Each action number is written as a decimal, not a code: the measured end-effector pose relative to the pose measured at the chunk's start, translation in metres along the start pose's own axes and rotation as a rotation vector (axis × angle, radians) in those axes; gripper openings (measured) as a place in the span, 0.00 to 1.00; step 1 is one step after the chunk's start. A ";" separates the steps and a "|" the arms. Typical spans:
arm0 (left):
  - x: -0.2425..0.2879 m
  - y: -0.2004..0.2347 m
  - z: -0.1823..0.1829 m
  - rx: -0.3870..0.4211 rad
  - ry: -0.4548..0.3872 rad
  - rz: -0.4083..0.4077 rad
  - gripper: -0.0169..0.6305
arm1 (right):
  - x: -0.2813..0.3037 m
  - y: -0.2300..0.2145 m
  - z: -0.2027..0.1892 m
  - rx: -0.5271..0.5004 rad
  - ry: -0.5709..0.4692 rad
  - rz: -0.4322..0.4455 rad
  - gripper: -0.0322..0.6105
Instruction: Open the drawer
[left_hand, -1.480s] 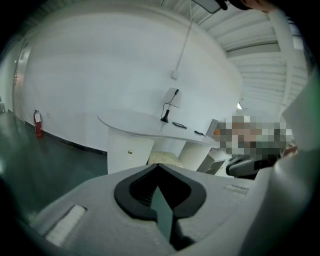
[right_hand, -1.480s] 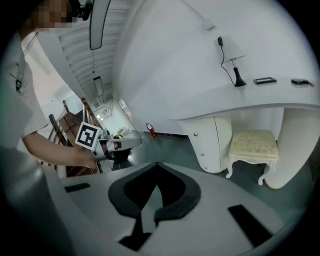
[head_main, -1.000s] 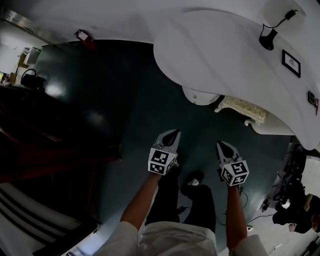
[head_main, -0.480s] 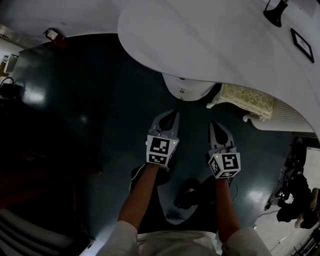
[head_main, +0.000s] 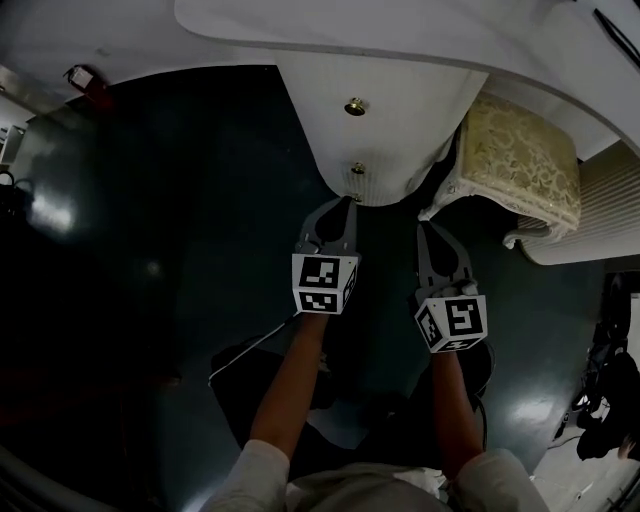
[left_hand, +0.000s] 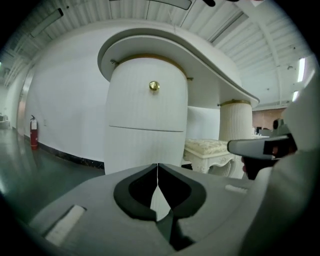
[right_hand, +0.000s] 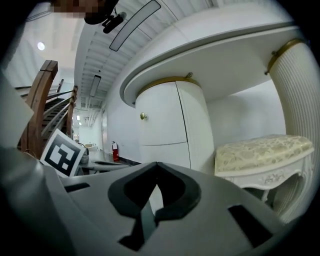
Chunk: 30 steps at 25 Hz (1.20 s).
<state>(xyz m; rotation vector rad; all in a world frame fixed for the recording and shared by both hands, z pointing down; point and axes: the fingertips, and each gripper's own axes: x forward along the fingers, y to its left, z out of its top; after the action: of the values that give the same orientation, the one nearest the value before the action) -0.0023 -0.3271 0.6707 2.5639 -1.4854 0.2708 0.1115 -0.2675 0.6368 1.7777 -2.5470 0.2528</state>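
A white rounded desk pedestal (head_main: 385, 120) carries two drawer fronts, each with a gold knob: an upper knob (head_main: 355, 106) and a lower knob (head_main: 358, 169). My left gripper (head_main: 349, 204) is shut and empty, its tips just short of the pedestal below the lower knob. In the left gripper view the shut left gripper (left_hand: 157, 165) faces the drawer front, with a gold knob (left_hand: 154, 86) well above the tips. My right gripper (head_main: 428, 228) hangs beside it on the right, shut and empty. The right gripper view has the right gripper (right_hand: 156, 164) aimed past the pedestal's right side, its knob (right_hand: 143, 116) far off.
A cream upholstered stool (head_main: 520, 165) stands right of the pedestal under the white desk top (head_main: 300, 30). A red fire extinguisher (head_main: 85, 82) sits by the far wall. Dark glossy floor (head_main: 150, 250) spreads to the left. A wooden staircase (right_hand: 45, 100) rises behind.
Both grippers have dropped and come forward to the pedestal, staying shut. The drawer fronts and both knobs have come into the head view.
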 end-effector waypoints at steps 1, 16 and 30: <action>0.004 0.004 -0.004 0.001 -0.005 0.012 0.04 | -0.002 0.001 -0.007 0.002 -0.002 0.008 0.07; 0.063 0.014 -0.018 0.019 -0.008 0.084 0.05 | -0.014 -0.010 -0.070 0.070 0.073 -0.052 0.08; 0.080 0.022 -0.036 0.061 -0.012 0.219 0.22 | -0.025 0.015 -0.046 0.096 0.055 0.011 0.08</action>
<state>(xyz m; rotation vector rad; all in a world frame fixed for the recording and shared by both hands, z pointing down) 0.0152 -0.3969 0.7264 2.4517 -1.7905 0.3336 0.1032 -0.2326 0.6781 1.7619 -2.5482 0.4255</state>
